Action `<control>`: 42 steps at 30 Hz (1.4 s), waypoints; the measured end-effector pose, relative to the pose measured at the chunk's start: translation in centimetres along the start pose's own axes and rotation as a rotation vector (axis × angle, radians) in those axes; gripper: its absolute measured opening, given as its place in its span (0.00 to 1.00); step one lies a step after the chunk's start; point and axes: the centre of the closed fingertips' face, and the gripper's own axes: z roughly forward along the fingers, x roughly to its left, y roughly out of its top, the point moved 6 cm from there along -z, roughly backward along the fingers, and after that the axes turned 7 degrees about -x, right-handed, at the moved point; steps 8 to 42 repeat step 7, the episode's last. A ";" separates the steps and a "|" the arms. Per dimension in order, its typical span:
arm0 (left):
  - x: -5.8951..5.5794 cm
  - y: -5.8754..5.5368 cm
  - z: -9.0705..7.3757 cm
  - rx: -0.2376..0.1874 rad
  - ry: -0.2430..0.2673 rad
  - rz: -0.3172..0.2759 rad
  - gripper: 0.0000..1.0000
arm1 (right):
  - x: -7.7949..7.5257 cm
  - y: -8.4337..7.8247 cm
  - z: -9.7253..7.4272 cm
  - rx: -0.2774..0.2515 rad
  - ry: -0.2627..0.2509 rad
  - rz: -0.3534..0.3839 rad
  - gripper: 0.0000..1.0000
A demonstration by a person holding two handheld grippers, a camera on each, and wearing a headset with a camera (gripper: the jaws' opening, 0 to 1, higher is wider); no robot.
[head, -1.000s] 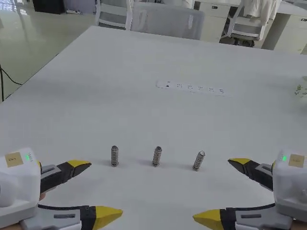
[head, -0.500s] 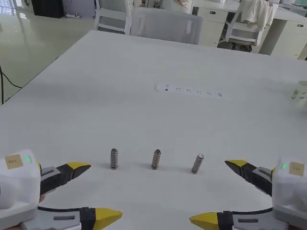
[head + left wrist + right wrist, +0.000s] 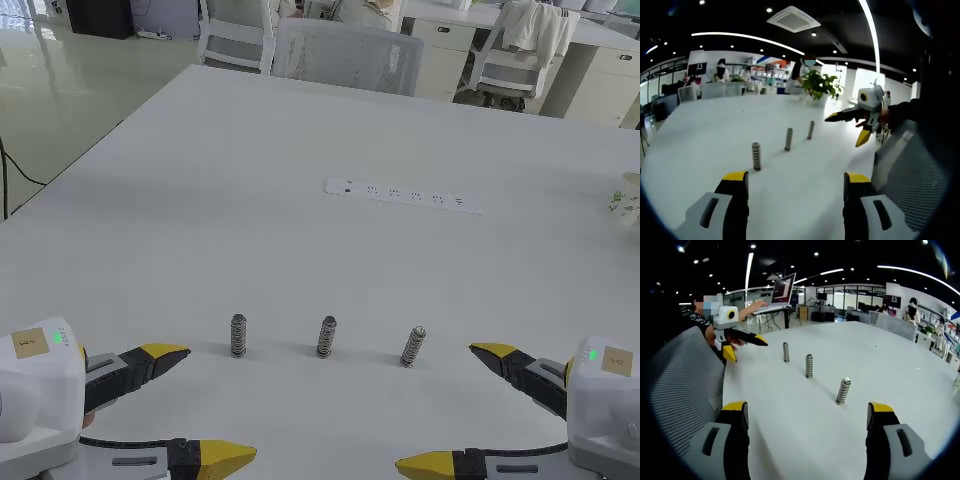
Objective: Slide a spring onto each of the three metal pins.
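We saw three springs standing in a row on the white worktop (image 3: 300, 130), on our side of the power strip (image 3: 403, 195): the left spring (image 3: 238, 335), the middle spring (image 3: 327, 337) and the right spring (image 3: 412, 347), which leaned a little. Each appeared to sit already over its pin. Farther again from the power strip hovered the left gripper (image 3: 215, 403) and the right gripper (image 3: 438, 405), fingers spread wide and holding nothing. We judged the springs light, easily squashed and quick to roll, and the pins easy to topple. The best hold would be a gentle pinch around the mid-coils.
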 end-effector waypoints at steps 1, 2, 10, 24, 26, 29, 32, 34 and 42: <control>0.0 0.0 0.0 -0.001 0.000 -0.001 0.73 | 0.0 0.0 0.0 0.004 -0.003 0.000 0.99; 0.0 0.0 0.0 -0.002 0.000 -0.002 0.73 | -0.1 0.0 0.0 0.000 -0.004 0.001 0.99; 0.0 0.0 0.0 0.000 -0.003 -0.003 0.73 | -0.1 0.1 0.0 -0.005 -0.010 0.005 0.99; 0.0 0.0 0.0 0.000 -0.003 -0.003 0.73 | -0.1 0.1 0.0 -0.005 -0.010 0.005 0.99; 0.0 0.0 0.0 0.000 -0.003 -0.003 0.73 | -0.1 0.1 0.0 -0.005 -0.010 0.005 0.99; 0.0 0.0 0.0 0.000 -0.003 -0.003 0.73 | -0.1 0.1 0.0 -0.005 -0.010 0.005 0.99; 0.0 0.0 0.0 0.000 -0.003 -0.003 0.73 | -0.1 0.1 0.0 -0.005 -0.010 0.005 0.99; 0.0 0.0 0.0 0.000 -0.003 -0.003 0.73 | -0.1 0.1 0.0 -0.005 -0.010 0.005 0.99; 0.0 0.0 0.0 0.000 -0.003 -0.003 0.73 | -0.1 0.1 0.0 -0.005 -0.010 0.005 0.99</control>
